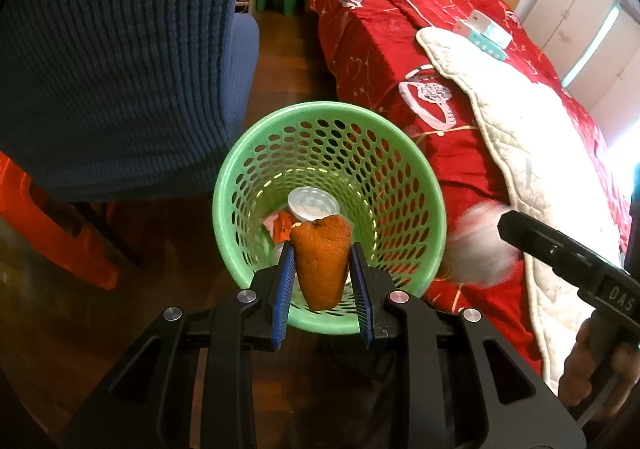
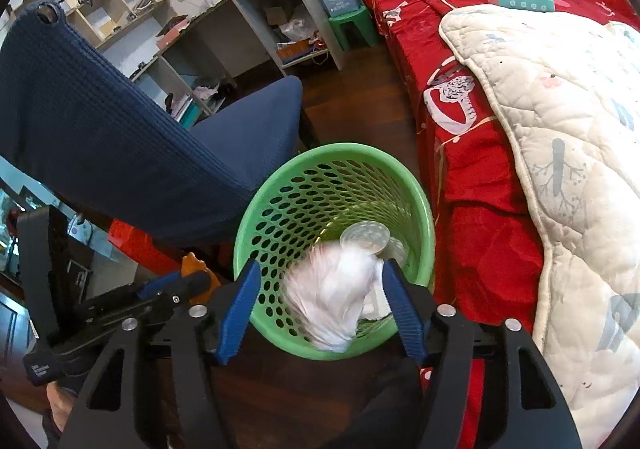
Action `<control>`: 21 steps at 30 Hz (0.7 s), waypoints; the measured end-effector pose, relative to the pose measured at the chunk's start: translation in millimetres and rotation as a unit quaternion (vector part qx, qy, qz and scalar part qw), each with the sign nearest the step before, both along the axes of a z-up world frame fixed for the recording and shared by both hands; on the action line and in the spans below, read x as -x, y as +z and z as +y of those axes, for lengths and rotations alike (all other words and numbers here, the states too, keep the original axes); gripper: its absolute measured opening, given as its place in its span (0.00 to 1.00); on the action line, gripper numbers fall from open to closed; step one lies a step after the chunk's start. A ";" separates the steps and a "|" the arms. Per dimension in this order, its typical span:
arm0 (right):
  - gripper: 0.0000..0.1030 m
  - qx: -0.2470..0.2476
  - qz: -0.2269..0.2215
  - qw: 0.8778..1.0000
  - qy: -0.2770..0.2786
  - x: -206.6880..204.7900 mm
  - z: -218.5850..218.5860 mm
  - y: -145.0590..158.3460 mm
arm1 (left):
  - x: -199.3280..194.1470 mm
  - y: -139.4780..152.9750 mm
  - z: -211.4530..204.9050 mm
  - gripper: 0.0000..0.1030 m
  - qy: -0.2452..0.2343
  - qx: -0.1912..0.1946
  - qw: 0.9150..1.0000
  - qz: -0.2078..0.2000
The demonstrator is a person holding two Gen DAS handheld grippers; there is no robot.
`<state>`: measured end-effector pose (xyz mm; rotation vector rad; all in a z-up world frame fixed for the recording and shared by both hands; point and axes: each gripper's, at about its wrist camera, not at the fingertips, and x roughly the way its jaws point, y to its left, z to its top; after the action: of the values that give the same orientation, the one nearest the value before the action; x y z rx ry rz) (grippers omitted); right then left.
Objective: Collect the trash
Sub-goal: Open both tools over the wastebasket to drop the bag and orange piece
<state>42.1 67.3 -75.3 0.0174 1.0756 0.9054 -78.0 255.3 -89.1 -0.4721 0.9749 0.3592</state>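
A green perforated basket [image 1: 328, 107] [image 2: 340, 149] stands on the dark wood floor between a blue chair and a bed. My left gripper [image 1: 322, 249] hovers over its near rim, shut on an orange-brown spongy lump [image 1: 322, 269]. My right gripper [image 2: 321, 268] is above the basket too, its jaws wide. A blurred white crumpled wad [image 2: 336, 297] [image 1: 484, 245] is between them; the left pad [image 2: 244, 297] stands clear of it. Inside the basket lie a round silvery lid [image 1: 314, 203] and an orange wrapper [image 1: 282, 227].
The blue fabric chair [image 2: 120, 137] crowds the basket's left side. The red-covered bed [image 2: 480, 209] with a white quilt [image 2: 560, 129] runs along the right. A green stool [image 2: 354, 27], a desk and shelves stand at the back. An orange object [image 1: 48, 233] sits low on the left.
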 end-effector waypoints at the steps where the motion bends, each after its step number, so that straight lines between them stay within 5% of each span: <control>1: 0.60 -0.001 0.000 1.000 0.000 0.1 0.2 0.0 | -0.3 -0.5 -0.5 0.27 0.000 0.000 1.000 0.001; 21: 0.75 0.006 -0.033 0.999 -0.014 10.7 -28.0 12.9 | -7.0 -4.0 -3.7 0.28 -0.006 0.003 1.000 0.004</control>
<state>31.4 39.3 -62.4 -0.0071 1.0161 0.8695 -71.0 251.6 -93.1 -0.4706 0.9869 0.3486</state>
